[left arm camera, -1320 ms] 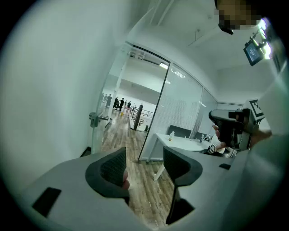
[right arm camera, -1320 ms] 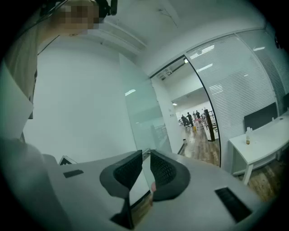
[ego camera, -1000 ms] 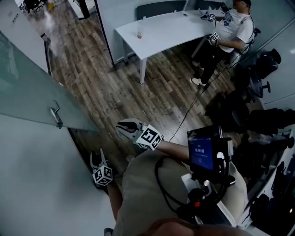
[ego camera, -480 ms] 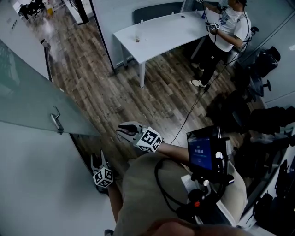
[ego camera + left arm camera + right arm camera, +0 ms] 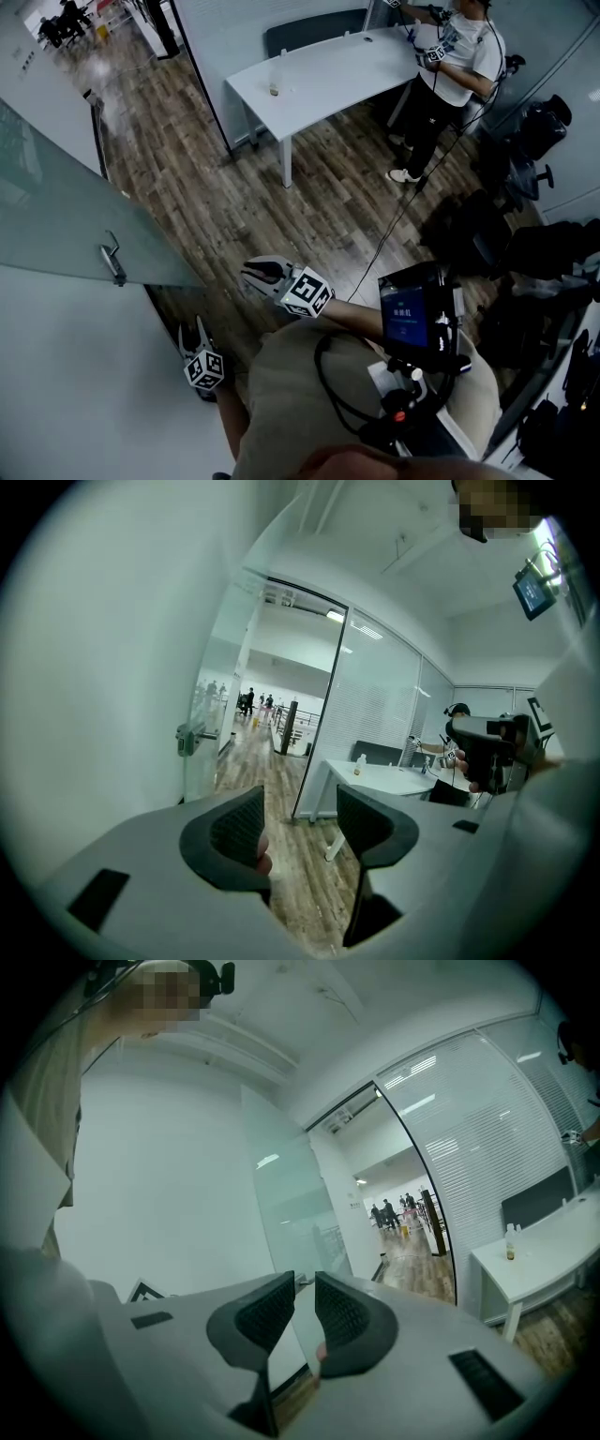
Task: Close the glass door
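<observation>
Floor: I see dark wood planks, centre frame.
Table: 1, white, top centre.
Wall: plain, lower left.

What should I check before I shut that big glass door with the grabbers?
1. Frosted glass door shut: not ok, it stands open.
2. Silver lever handle with nothing on it: ok.
3. Right gripper empty: ok, jaws a narrow gap apart, not touching the door.
4. Left gripper empty: ok, jaws apart, just been closing slightly, nothing between them.
5. Person in white shirt away from the door: ok, over by the white table.
</observation>
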Tool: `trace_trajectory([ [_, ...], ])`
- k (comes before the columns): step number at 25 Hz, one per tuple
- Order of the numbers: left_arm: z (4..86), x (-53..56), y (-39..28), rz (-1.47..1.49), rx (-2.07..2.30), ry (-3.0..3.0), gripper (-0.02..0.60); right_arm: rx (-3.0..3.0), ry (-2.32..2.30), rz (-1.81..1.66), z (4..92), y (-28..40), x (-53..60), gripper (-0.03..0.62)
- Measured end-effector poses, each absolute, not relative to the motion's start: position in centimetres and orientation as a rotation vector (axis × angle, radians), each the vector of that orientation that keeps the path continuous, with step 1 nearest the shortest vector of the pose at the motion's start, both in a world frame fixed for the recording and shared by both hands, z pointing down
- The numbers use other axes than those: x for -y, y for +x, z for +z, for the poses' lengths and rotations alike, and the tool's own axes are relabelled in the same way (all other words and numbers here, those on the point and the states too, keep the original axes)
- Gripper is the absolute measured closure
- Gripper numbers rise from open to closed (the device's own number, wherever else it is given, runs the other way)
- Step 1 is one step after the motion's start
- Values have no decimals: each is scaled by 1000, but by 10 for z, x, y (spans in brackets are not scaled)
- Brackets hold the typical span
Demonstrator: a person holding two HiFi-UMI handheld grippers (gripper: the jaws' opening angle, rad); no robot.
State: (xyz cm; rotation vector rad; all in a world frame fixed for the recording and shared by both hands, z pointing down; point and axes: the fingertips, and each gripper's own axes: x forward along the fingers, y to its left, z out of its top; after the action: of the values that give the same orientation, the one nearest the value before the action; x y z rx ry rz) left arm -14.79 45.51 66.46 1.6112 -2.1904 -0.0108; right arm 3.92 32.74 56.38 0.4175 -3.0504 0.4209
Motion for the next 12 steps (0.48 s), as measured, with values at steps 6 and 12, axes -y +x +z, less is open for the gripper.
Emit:
trace_trajectory([
  [6,666,-451,-135,-12,2224,1581,333,3053,386,426,567,60,-320,526],
  [12,674,-453,-121,-32,2242,1537,345,3038,356,426,574,73,-312,526],
])
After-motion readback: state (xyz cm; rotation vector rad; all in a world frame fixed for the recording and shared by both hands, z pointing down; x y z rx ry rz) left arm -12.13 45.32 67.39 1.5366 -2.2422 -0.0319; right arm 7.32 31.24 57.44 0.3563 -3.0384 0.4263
